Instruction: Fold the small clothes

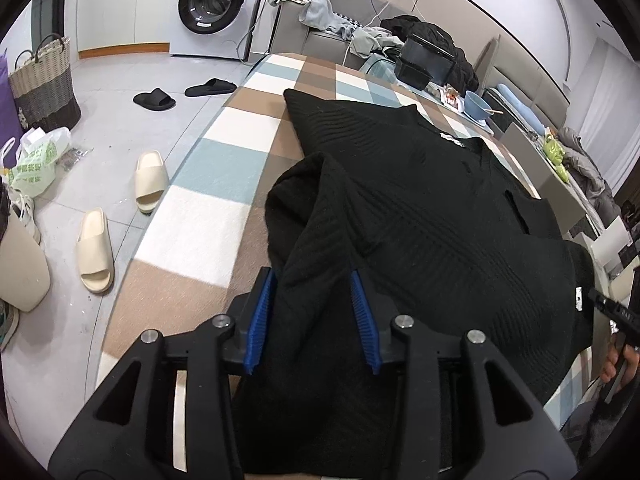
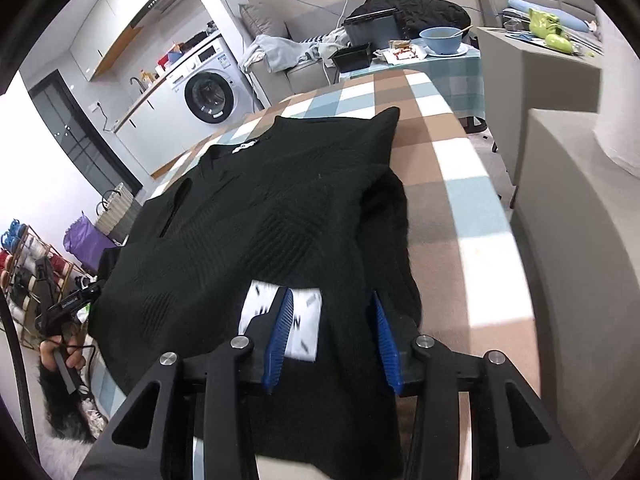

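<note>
Both cameras ride on hand-held tools and look forward and steeply down along their blue fingers, close over the checked counter [image 1: 200,224]. The left wrist view sits at the near left of the black sweater [image 1: 420,200], with the left tool [image 1: 312,320] filling its lower edge; it faces across the counter toward the washing machine [image 1: 210,4] and takes in the floor on its left. The right wrist view sits at the near right, its right tool [image 2: 332,336] low in frame, facing the same way. Both share the sweater, the counter's far end, the washing machine and the blue bowl [image 1: 478,104]. Each catches the other tool at its edge.
</note>
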A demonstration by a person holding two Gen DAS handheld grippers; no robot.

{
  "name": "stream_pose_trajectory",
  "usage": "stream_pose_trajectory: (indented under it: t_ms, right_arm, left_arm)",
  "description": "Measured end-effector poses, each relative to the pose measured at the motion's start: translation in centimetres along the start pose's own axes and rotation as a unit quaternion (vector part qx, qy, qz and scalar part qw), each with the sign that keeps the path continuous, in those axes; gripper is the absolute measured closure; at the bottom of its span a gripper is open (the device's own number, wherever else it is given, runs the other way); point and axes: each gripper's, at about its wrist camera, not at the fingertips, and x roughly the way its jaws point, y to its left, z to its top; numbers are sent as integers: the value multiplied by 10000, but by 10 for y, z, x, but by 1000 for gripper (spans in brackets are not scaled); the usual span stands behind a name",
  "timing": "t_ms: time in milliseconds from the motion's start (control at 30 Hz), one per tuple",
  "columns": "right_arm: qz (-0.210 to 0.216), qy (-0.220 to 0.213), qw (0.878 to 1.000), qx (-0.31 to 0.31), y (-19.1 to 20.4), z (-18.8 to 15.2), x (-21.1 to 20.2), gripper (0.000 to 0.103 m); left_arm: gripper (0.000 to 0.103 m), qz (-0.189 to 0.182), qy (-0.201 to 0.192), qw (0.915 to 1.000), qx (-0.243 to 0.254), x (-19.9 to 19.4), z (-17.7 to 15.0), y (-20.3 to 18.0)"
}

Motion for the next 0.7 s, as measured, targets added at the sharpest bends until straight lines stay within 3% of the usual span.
stream_pose_trajectory:
  t_ms: [167, 233, 333, 400, 467, 700]
  right_arm:
    - [-79, 23, 10000, 5, -3, -11, 2, 64]
    - [-36, -32, 9999, -149, 2, -10, 2, 85]
    - [156, -392, 9982, -427, 15, -6, -12, 99]
    - [333, -852, 9949, -425, 21, 2, -27, 99]
    - [377, -1051, 9933, -295, 20, 11, -33, 99]
    - [307, -848, 9959, -33, 12, 17, -16, 99]
  left_arm:
    - [64, 110, 32, 9999, -122, -14, -10, 13]
    - [63, 147, 45, 9997, -203, -18, -14, 18]
    - [61, 225, 35, 9994, -244, -25, -20, 21]
    - [61, 244, 27, 9994, -261, -30, -23, 22]
    - [61, 201, 37, 9994, -291, -34, -26, 23]
    - [63, 27, 142, 9997, -191, -37, -39, 14]
